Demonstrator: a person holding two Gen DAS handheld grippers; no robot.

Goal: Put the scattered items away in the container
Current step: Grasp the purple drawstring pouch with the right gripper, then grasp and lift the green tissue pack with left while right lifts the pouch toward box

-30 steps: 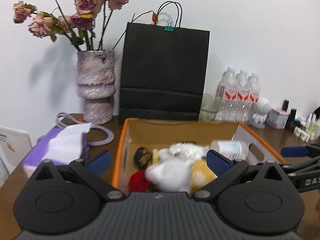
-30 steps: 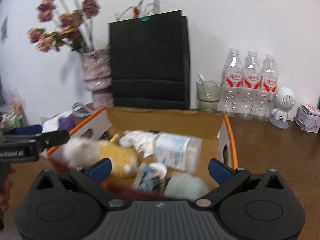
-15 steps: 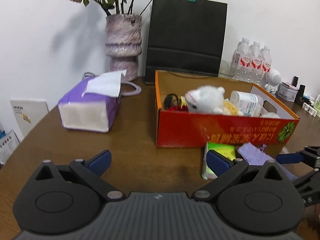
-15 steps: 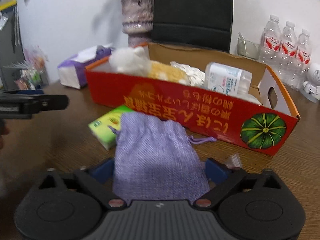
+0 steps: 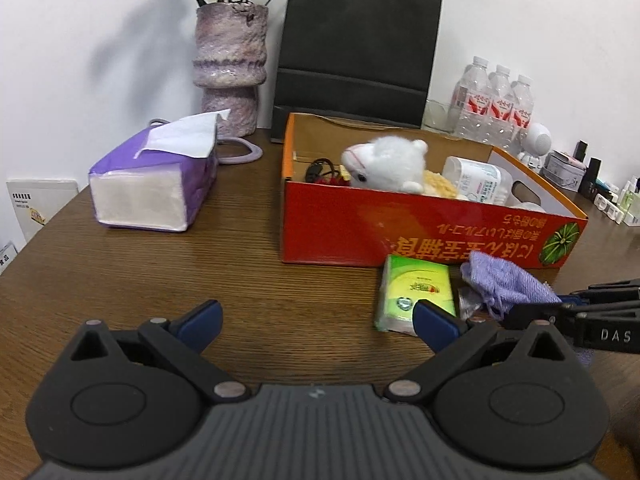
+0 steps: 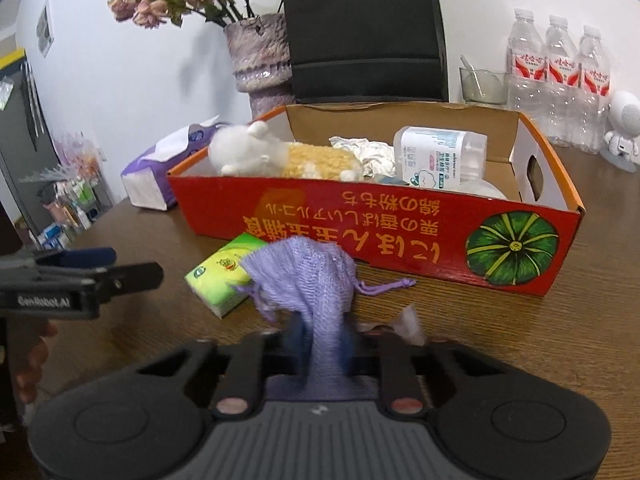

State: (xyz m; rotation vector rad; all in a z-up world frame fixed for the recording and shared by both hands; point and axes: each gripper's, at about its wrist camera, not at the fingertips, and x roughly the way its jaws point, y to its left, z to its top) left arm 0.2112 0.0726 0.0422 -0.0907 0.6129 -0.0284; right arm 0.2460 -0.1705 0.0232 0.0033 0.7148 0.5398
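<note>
On the brown wooden table (image 5: pixel 132 280) stands a red-and-orange cardboard box (image 6: pixel 360 216), pumpkin picture on its long front wall, print upside down. Inside it: a white plush animal (image 5: pixel 384 164) with a yellow woolly body, at the left end; a white plastic bottle (image 6: pixel 436 156) lying on its side, right of centre; crumpled white paper (image 6: pixel 366 152) between the two; a black tangled thing and something red in the far left corner, too small to name. Outside the box, just before its front wall: a green pocket tissue pack (image 5: pixel 416 294) lying flat, and a lilac drawstring pouch (image 6: pixel 308 276) just beside it, its cord trailing on the table. Right gripper (image 6: pixel 320 344): jaws closing, with the near end of the pouch bunched and pinched between the pads. Left gripper (image 5: pixel 316 320): jaws spread wide, nothing between them, hovering over bare table to the left of the tissue pack. Behind the box: a black paper bag (image 5: pixel 356 52) and a mottled purple vase (image 5: pixel 230 68) of dried roses. Left of the box: a purple tissue box (image 5: pixel 156 184). Far right: three water bottles (image 6: pixel 560 76) by the wall.
</note>
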